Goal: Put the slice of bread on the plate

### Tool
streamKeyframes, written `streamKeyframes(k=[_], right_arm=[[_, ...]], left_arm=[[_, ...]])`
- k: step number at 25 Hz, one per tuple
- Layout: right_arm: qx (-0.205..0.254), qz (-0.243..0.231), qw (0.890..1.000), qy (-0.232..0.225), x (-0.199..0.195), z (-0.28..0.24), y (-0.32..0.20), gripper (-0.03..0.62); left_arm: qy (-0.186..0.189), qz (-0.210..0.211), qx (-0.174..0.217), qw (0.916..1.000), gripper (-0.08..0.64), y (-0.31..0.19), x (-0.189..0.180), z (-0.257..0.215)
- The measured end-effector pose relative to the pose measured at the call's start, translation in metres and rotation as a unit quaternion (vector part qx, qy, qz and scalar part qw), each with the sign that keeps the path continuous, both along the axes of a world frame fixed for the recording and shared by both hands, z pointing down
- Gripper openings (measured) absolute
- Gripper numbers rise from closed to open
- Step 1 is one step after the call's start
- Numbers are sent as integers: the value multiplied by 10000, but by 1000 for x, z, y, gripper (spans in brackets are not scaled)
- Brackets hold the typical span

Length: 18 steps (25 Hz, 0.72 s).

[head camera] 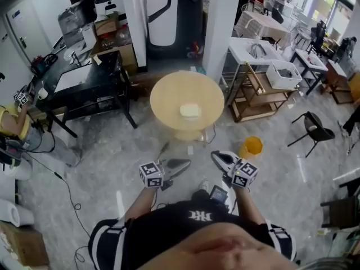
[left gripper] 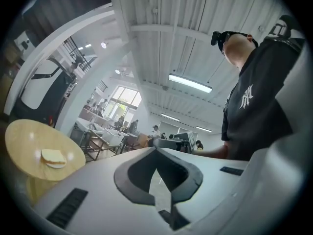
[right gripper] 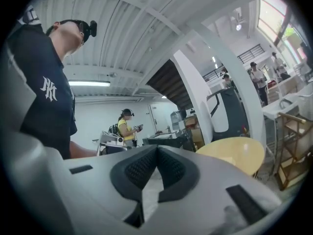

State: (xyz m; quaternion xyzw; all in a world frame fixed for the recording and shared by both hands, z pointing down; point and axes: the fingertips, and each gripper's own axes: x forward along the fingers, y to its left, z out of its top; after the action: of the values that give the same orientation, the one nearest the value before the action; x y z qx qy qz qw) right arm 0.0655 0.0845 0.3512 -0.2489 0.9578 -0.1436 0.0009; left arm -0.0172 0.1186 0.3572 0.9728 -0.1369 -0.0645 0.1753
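A round pale-wood table [head camera: 169,94] stands ahead of me. Near its front right lies a pale slice of bread [head camera: 190,111]. In the left gripper view the bread [left gripper: 54,156] rests on something white, which looks like a small plate. Both grippers hang close to my body, over the floor and well short of the table. My left gripper [head camera: 185,163] is shut and empty, its tips meeting [left gripper: 155,148]. The right gripper [head camera: 216,157] is also shut with nothing in it [right gripper: 157,147]. The table's edge [right gripper: 234,153] shows at the right of the right gripper view.
A yellow bucket [head camera: 251,146] sits on the floor right of the table's foot. A black chair [head camera: 315,129] stands at the right, a wooden rack [head camera: 259,97] behind it. A black table [head camera: 84,86] is at the left, with a person in yellow [head camera: 14,122] beside it.
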Motion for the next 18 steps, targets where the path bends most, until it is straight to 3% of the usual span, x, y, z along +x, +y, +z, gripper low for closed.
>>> streamKeyframes(k=[4,7,10,13,15,18], right_arm=[[-343,-200,9991,162,-11,20,46,2],[-220,-208,9995,113,-12,16,60,2],[-8,228,9997,56,3,9,54,2],[46,481,9988,43,19,2,56,2],[114,316,9994,8,24,-5,76,2],[306,-71,9995,-97,38,-7,120,2]], left_arm=[[94,-32,-138,9999,12,28,2,14],[168,-1,-36,9999,12,47,11,9],[12,-102,151,9998,12,62,14,5],[-1,-514,109,9986,12,71,10,-3],[129,-663,-31,9977,12,84,15,-8],[72,-386,-194,9990,12,113,50,0]])
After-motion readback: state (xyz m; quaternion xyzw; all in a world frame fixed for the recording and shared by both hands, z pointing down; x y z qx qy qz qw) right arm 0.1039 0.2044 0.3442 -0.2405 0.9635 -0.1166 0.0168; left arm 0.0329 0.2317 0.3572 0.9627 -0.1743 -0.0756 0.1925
